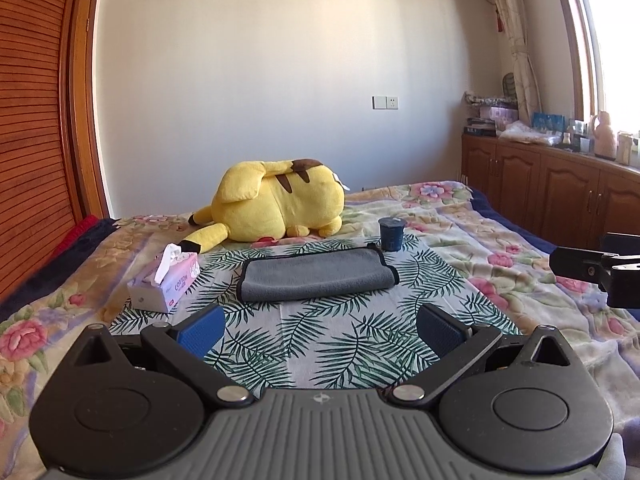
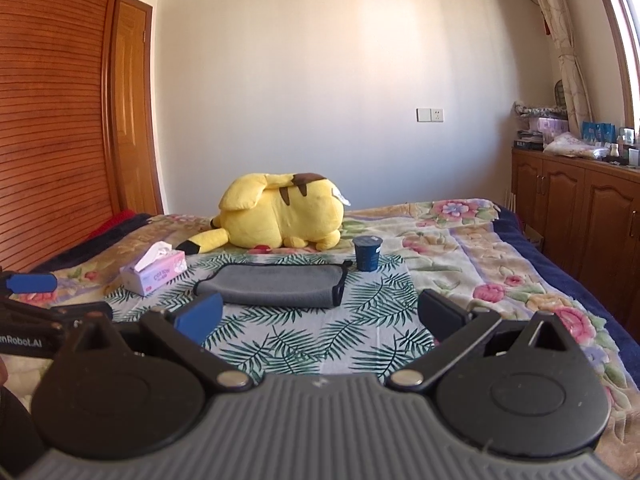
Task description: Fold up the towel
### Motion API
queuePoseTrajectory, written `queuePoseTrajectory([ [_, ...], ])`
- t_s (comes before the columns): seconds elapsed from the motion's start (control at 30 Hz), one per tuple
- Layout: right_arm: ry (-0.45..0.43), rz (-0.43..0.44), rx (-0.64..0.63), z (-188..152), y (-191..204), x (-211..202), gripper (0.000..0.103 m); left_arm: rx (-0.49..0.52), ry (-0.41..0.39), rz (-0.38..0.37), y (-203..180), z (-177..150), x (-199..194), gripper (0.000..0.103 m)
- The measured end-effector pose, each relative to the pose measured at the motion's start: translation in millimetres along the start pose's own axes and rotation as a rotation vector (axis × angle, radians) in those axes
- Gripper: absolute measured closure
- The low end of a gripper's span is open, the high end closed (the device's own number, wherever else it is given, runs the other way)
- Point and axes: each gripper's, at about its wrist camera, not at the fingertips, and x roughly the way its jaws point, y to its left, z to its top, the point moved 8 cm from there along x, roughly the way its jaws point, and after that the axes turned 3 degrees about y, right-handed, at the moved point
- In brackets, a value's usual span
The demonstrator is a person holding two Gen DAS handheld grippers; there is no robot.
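A grey towel (image 1: pixel 316 276) with black trim lies folded flat on a leaf-print cloth (image 1: pixel 320 340) on the bed; it also shows in the right wrist view (image 2: pixel 276 284). My left gripper (image 1: pixel 320 330) is open and empty, held back from the towel's near edge. My right gripper (image 2: pixel 320 316) is open and empty, also short of the towel. The right gripper shows at the right edge of the left wrist view (image 1: pixel 600 268), and the left gripper at the left edge of the right wrist view (image 2: pixel 36 300).
A yellow plush toy (image 1: pixel 276 208) lies behind the towel. A dark cup (image 1: pixel 391 234) stands at the towel's far right corner. A pink tissue box (image 1: pixel 164 282) sits to the left. Wooden cabinets (image 1: pixel 560 188) line the right wall, a wooden wardrobe (image 1: pixel 36 120) the left.
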Motion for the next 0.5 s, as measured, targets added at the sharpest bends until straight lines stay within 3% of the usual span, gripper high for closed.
queuePoseTrajectory([
  [0.5,-0.019,-0.007,0.015,2.3,-4.1,-1.0,0.0,-0.008,-0.01,0.011,2.4,1.6,-2.7,0.016],
])
